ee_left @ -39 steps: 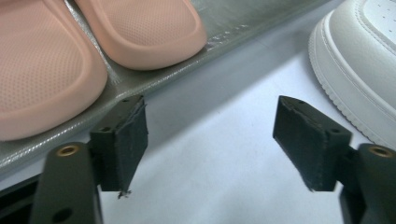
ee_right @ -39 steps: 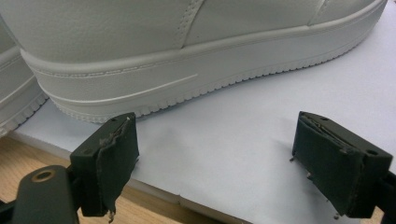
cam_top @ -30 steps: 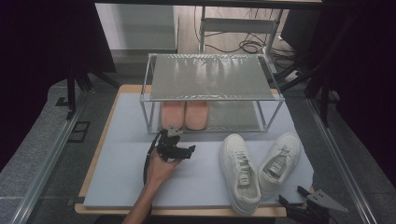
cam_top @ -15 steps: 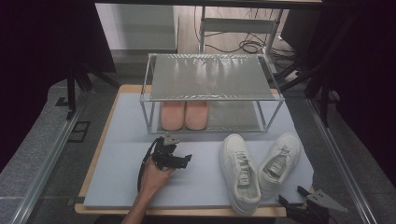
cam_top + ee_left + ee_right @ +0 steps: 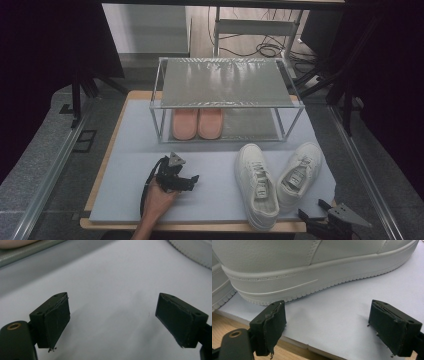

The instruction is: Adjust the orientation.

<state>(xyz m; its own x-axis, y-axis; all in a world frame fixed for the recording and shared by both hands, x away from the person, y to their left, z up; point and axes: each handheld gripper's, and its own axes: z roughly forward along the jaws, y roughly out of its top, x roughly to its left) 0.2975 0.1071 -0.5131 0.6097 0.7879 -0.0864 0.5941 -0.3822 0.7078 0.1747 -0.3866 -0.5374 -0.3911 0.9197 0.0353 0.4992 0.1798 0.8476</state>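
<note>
Two white sneakers [image 5: 276, 182] lie on the pale mat [image 5: 215, 165] at the right front of the surface, just in front of the metal rack [image 5: 226, 97]. Their long axes run front to back — toes away from the person, heels at the mat's near edge. The left one leans its toe slightly left, the right one leans right, so they splay apart at the toes and nearly touch at the heels. A pink pair of slippers [image 5: 197, 123] sits on the rack's lower shelf, toes pointing inward.

The left gripper [image 5: 186, 181], held in a hand [image 5: 159, 197], rests on the mat left of the sneakers, jaws spread wide with nothing between them; since a second ago it has drawn back toward the person. The right gripper [image 5: 312, 216] lies at the mat's near right corner — jaws likewise released, just short of a sneaker heel, unmoved.
</note>
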